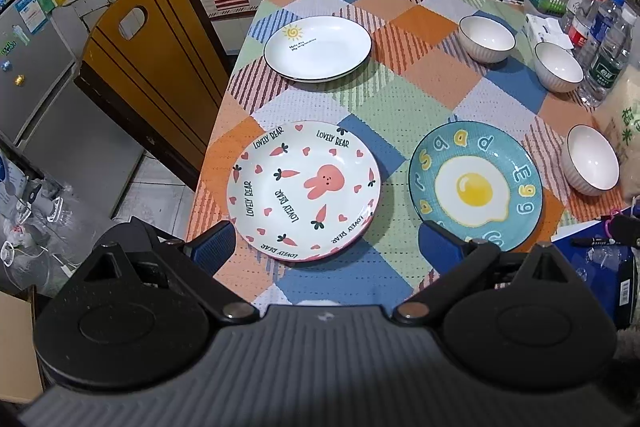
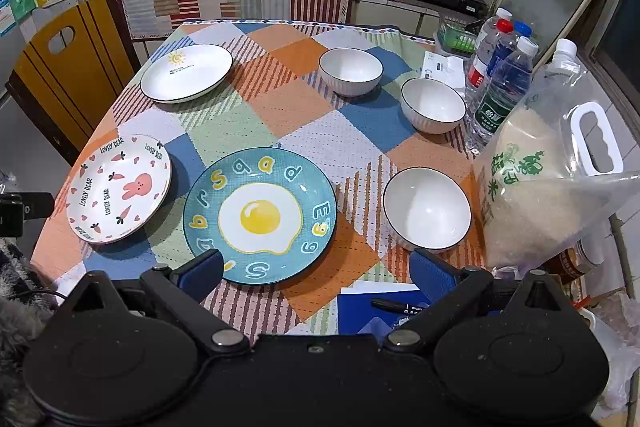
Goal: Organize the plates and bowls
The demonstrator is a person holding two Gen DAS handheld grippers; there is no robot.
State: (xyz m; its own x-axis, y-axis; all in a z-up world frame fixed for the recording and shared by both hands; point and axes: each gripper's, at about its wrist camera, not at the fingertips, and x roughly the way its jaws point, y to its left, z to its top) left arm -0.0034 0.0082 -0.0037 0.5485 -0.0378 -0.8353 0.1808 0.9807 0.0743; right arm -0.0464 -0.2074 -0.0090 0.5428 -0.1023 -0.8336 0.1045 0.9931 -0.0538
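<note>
Fingers, left gripper: blue pads spread wide, nothing between them, held above the near edge of the table with the rabbit plate just beyond.
Fingers, right gripper: spread equally wide and holding nothing, above the near edge with the egg plate just ahead.
Table: covered by a checked cloth of orange, blue, green and white patches.
Rice bag: clear, with a white handle, standing at the right edge beside the nearest bowl.
Egg plate: teal with a fried-egg print, near centre, flat on the cloth.
Rabbit plate: white with pink rabbit and carrots, near left, just beside the egg plate but not touching it.
Sun plate: white with a dark rim, far left, well apart from the other two.
Bowls: three white ones along the right side, upright and separate: far, middle, near.
Water bottles: clustered at the far right, behind the rice bag.
</note>
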